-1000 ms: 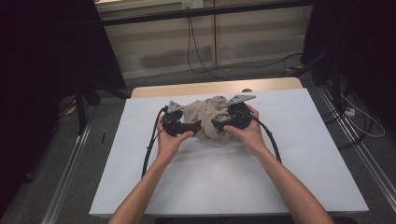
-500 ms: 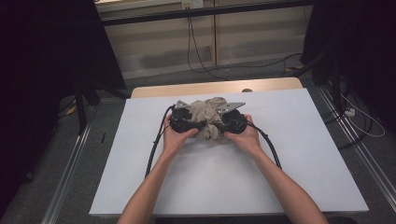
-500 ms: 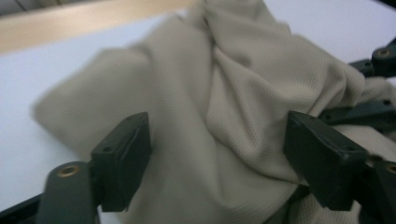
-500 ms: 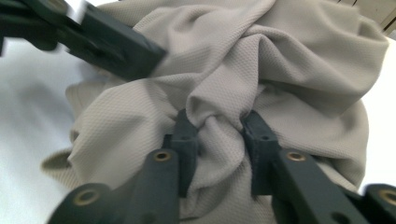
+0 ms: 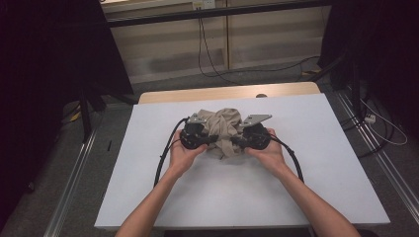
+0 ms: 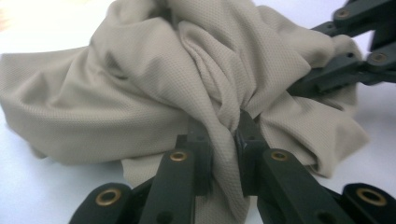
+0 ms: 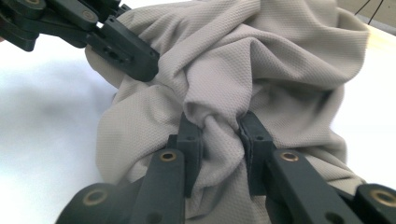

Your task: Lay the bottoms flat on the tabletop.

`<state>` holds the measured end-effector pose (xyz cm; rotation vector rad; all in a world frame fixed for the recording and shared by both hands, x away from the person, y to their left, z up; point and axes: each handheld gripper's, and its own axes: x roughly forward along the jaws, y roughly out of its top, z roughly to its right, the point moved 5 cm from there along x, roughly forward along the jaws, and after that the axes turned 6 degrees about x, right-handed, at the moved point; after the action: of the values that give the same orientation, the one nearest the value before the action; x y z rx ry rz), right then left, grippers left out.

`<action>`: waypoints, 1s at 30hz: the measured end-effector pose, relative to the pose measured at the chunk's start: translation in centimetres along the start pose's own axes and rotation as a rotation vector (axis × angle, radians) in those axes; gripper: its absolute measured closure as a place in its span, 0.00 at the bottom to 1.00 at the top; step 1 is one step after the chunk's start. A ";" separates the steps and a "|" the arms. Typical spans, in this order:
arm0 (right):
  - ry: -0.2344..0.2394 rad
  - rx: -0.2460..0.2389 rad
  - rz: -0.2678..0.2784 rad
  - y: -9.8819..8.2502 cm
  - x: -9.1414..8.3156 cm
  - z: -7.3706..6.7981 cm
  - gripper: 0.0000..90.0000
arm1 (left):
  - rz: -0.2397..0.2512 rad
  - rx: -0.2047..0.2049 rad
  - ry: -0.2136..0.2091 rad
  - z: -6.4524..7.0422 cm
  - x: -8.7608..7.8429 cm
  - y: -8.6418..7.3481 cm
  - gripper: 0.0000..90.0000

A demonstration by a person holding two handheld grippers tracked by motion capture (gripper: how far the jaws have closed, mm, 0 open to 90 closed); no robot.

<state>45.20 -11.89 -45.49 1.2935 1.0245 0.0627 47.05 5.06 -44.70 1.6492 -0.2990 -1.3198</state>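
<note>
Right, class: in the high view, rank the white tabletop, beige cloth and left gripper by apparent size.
1. White tabletop
2. Beige cloth
3. Left gripper, clearly smallest, its jaws pinching the cloth.

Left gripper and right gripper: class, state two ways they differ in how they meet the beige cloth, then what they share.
The left gripper pinches a thin fold, jaws nearly together; the right gripper clamps a thicker bunch, jaws wider apart. Left grips the cloth from its left side, right from its right. Both jaws have just been closing and now hold fabric.
</note>
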 end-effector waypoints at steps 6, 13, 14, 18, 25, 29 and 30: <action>0.034 -0.010 0.010 -1.2 -2.1 -1.2 0.82 | 0.014 0.001 -0.027 2.2 -0.9 -0.8 0.89; 0.078 -0.023 0.004 -3.0 -4.2 -2.8 0.82 | 0.007 0.015 -0.093 4.6 -1.9 -2.1 0.89; 0.087 -0.027 -0.002 -3.3 -4.4 -3.0 0.82 | 0.007 0.017 -0.099 4.9 -1.9 -2.2 0.89; 0.106 -0.033 -0.010 -4.2 -5.5 -3.9 0.82 | -0.005 0.020 -0.125 6.4 -2.1 -2.9 0.89; 0.151 -0.032 -0.016 -6.2 -7.6 -5.4 0.82 | -0.021 0.042 -0.157 8.5 -2.6 -4.1 0.89; 0.130 -0.044 -0.031 -7.2 -8.3 -6.3 0.79 | -0.054 0.059 -0.186 9.2 -2.8 -5.0 0.89; 0.135 -0.042 -0.033 -7.3 -8.4 -6.4 0.75 | -0.065 0.061 -0.182 9.4 -2.9 -5.3 0.89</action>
<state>32.55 -14.23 -45.98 1.2467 1.1541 0.1471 36.02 4.84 -46.60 1.6031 -0.4004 -1.5275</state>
